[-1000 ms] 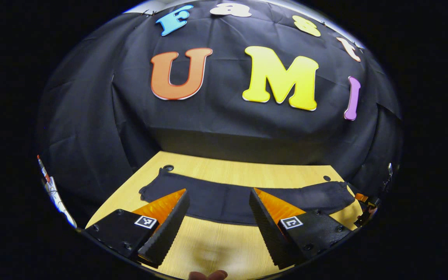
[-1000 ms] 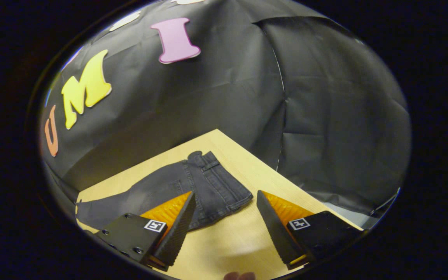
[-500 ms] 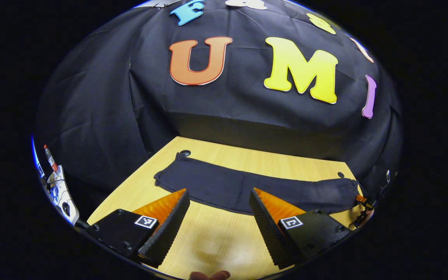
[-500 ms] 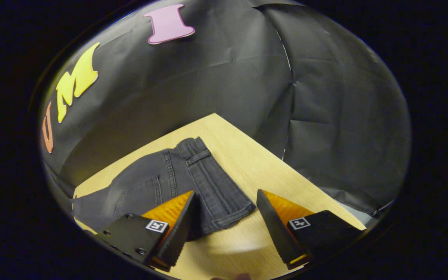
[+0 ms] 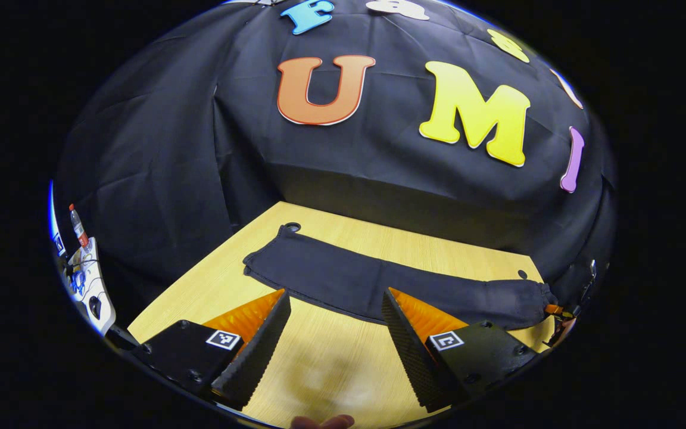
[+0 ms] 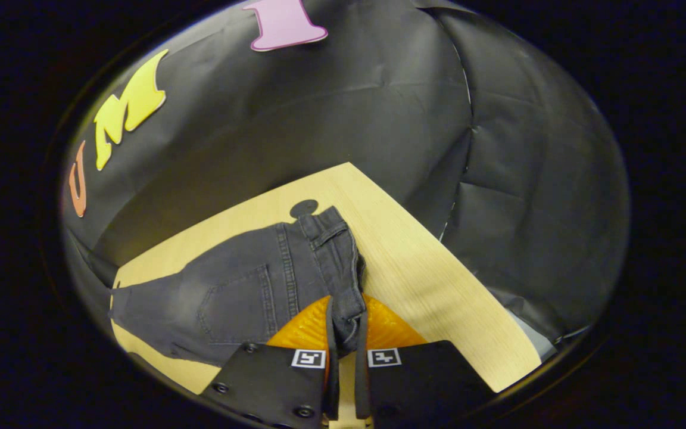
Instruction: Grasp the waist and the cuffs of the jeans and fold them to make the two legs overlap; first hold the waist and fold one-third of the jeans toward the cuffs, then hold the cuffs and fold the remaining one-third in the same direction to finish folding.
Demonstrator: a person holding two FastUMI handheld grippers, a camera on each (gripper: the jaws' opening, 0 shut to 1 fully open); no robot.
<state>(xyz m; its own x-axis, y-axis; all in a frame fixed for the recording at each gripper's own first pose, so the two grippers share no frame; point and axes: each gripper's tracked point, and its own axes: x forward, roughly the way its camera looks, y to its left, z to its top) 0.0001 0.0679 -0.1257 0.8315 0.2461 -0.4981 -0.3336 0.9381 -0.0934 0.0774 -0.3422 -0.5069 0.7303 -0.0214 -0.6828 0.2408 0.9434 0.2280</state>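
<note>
Right gripper view: right gripper (image 6: 345,333) apparently pinches jeans (image 6: 248,286) waist.

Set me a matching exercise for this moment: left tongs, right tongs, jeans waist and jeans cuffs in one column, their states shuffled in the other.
Things:
1. left tongs
2. right tongs
3. jeans waist
4. jeans cuffs

States:
A. pinched at its near corner
B. lying flat on the table, untouched
C. open above bare wood
D. closed on denim

Pairs: 1-C, 2-D, 3-A, 4-B
</note>
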